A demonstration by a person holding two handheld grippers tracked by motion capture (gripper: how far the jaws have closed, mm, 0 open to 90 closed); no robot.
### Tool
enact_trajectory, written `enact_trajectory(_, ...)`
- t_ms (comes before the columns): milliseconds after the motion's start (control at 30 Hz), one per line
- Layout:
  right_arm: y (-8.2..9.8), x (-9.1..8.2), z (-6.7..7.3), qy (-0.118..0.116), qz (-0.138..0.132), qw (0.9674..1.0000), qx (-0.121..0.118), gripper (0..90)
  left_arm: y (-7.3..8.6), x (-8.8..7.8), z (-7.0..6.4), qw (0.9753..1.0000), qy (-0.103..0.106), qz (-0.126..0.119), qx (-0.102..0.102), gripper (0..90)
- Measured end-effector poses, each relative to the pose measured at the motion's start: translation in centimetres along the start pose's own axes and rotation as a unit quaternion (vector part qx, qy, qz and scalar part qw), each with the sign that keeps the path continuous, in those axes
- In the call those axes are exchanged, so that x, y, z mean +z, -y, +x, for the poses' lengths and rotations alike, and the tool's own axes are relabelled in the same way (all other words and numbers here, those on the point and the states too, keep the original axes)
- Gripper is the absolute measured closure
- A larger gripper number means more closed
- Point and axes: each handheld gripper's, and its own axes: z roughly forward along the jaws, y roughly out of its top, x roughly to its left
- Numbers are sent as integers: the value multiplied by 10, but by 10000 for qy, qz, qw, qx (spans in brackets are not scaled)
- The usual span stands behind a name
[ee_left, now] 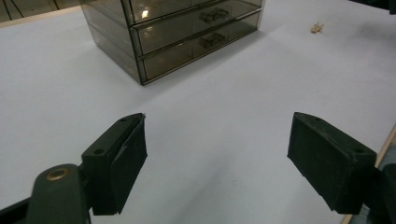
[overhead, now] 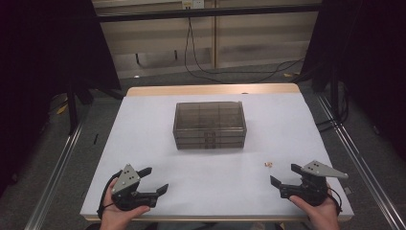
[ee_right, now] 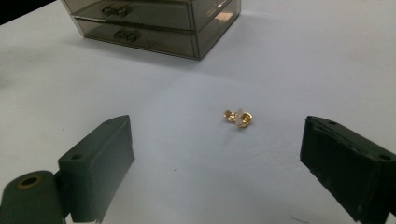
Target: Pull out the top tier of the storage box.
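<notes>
Ahead of right gripper (ee_right: 217,163) – gold earrings (ee_right: 238,116) on table, untouched; both grippers' jaws spread, empty.

gold bits (ee_right: 238,116) – too small to identify | drawer box (ee_left: 173,32) – top cropped

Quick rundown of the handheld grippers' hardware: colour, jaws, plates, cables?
Both are black two-jaw units, each held in a bare hand. The left gripper and right gripper each carry a grey three-cornered plate on top, dotted with small holes. Jaws are chunky black blocks with flat pads and small screw holes; a brass-coloured insert sits at the base. A black cable trails from each gripper.
</notes>
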Motion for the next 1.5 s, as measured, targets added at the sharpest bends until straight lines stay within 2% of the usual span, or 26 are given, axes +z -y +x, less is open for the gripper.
enact_trajectory(167, -1, -1, 5, -34, 7, 10000, -71, 93, -4, 0, -6, 9998, -27, 3, 187, 185)
enact_trajectory(267, -1, 0, 6, -59, 36, 10000, -67, 96, -7, 2, -8, 9997, 40, -4, 228, 229)
enact_trajectory(333, -1, 0, 5, -61, 36, 10000, -38, 98, -10, 5, -11, 9993, 34, -58, 358, 248)
enact_trajectory(433, -1, 1, 3, -63, 49, 10000, -25, 99, -13, 7, -13, 9989, 22, -15, 477, 290)
enact_trajectory(467, -1, 1, 3, -63, 58, 10000, -12, 99, -14, 9, -13, 9988, 80, -35, 480, 300)
enact_trajectory(533, -1, 1, 3, -70, 57, 10000, -26, 99, -16, 12, -15, 9986, 49, 2, 524, 328)
enact_trajectory(600, -1, 0, 4, -76, 55, 10000, -30, 99, -22, 17, -19, 9972, 27, 175, 725, 336)
enact_trajectory(867, -1, 1, 5, -100, 59, 9999, -56, 102, -31, 27, -26, 9953, 84, 208, 938, 397)
enact_trajectory(900, -1, 1, 5, -124, 77, 9999, -42, 102, -33, 30, -28, 9941, 138, 228, 1051, 422)
enact_trajectory(933, -1, 1, 5, -124, 77, 9999, -42, 102, -33, 30, -28, 9941, 138, 228, 1051, 431)
enact_trajectory(967, -1, 1, 5, -122, 77, 9999, -56, 102, -35, 31, -29, 9925, 167, 296, 1171, 440)
enact_trajectory(1000, -1, 1, 5, -116, 72, 9999, -54, 102, -37, 33, -32, 9915, 110, 344, 1253, 448)
enact_trajectory(1133, -1, 1, 6, -159, 81, 9998, -59, 102, -40, 37, -34, 9900, 78, 384, 1354, 486)
enact_trajectory(1200, -1, 1, 6, -152, 84, 9998, -65, 102, -44, 39, -37, 9882, 42, 405, 1475, 502)
enact_trajectory(1267, -1, 1, 6, -165, 86, 9998, -59, 102, -45, 40, -38, 9881, 34, 392, 1490, 508)
enact_trajectory(1367, -1, 1, 5, -173, 96, 9998, -33, 102, -48, 43, -41, 9851, -21, 406, 1669, 520)
enact_trajectory(1400, -1, 1, 5, -147, 98, 9998, -23, 102, -50, 44, -42, 9833, -50, 426, 1770, 532)
enact_trajectory(1433, -1, 1, 5, -145, 101, 9998, -24, 102, -50, 44, -42, 9833, -50, 426, 1770, 546)
enact_trajectory(1467, -1, 1, 5, -147, 100, 9998, -30, 102, -52, 46, -43, 9801, -111, 450, 1929, 551)
enact_trajectory(1500, -1, 1, 5, -147, 100, 9998, -30, 102, -52, 46, -43, 9801, -111, 450, 1929, 559)
